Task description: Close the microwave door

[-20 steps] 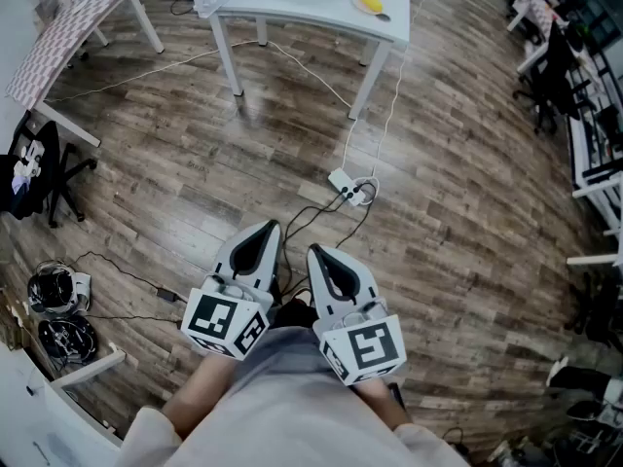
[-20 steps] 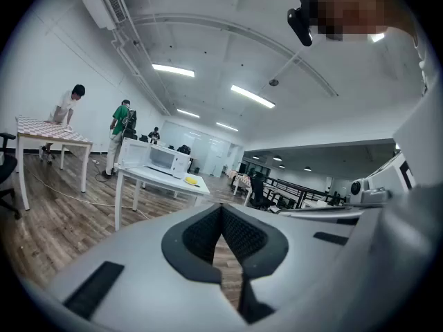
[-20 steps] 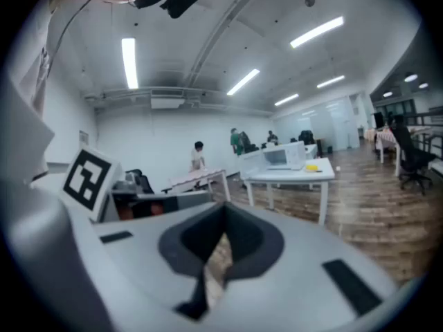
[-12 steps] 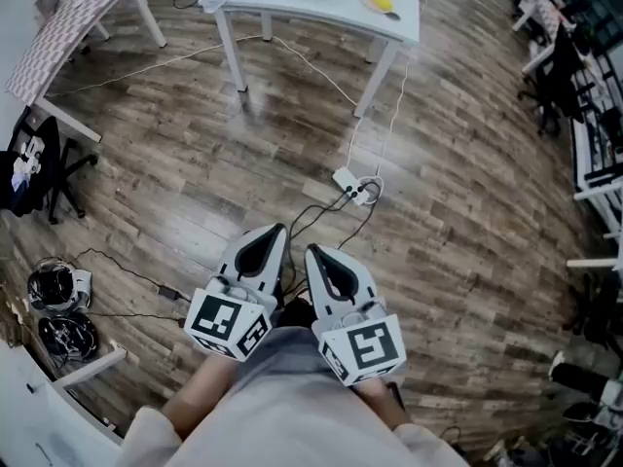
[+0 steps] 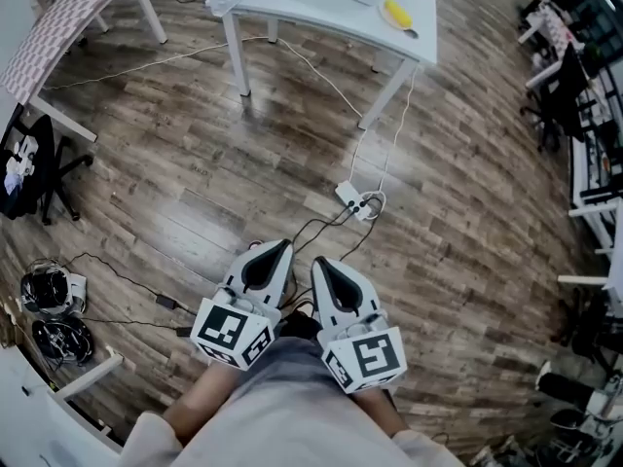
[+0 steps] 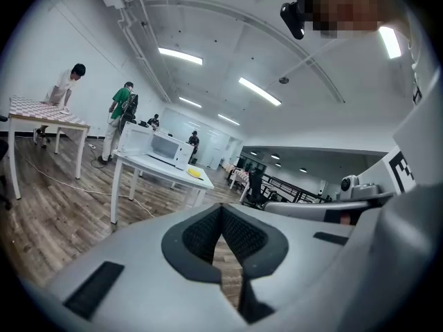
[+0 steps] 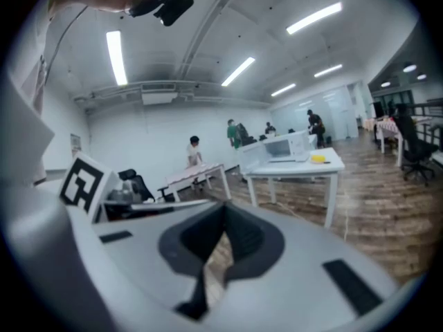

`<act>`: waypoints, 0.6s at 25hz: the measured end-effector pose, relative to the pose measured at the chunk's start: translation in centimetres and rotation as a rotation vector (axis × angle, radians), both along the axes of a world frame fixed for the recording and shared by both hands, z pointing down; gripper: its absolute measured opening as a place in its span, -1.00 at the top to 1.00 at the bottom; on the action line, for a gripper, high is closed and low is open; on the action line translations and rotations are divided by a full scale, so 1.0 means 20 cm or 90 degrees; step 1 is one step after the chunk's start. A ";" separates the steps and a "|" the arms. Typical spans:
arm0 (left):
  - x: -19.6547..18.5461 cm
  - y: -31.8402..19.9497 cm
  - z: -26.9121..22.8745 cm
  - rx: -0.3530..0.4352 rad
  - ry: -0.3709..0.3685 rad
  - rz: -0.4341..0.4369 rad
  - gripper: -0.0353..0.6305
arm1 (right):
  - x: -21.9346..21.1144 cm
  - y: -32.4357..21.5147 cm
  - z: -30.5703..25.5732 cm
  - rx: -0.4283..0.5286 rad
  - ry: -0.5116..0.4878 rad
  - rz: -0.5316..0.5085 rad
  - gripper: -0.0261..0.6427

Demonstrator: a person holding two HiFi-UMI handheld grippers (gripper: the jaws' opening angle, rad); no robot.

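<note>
two empty tools, jaws closed: left gripper [image 5: 270,252] and right gripper [image 5: 318,264] point toward the microwave [image 6: 160,146], far ahead on the white table [image 5: 321,13], its door [image 6: 133,141] swung out leftward.

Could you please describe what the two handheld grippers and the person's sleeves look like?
Both the left gripper and right gripper are pale grey tapering shells with dark ribbed pads framing a teardrop opening. Each carries a white cube with black square markers. The sleeves look light-coloured.
</note>
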State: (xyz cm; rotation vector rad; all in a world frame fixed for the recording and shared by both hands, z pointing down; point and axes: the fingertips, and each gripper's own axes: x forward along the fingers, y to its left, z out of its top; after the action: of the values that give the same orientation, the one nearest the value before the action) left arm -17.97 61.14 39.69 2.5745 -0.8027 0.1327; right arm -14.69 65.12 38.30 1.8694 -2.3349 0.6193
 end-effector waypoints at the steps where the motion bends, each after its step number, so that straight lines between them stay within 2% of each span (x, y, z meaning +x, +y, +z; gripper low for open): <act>1: 0.00 -0.05 0.00 0.000 0.002 0.003 0.86 | 0.00 -0.06 0.00 -0.001 0.005 0.000 0.85; 9: -0.09 -0.47 -0.10 0.023 0.023 0.015 0.85 | -0.11 -0.51 -0.08 0.019 0.034 0.005 0.85; 15: -0.23 -0.74 -0.15 0.030 0.042 0.008 0.86 | -0.26 -0.79 -0.13 0.036 0.052 -0.004 0.85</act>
State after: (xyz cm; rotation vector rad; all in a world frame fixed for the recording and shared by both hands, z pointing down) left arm -22.60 46.37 36.77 2.6144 -0.7742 0.0323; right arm -19.93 49.24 35.77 1.8728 -2.3286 0.4708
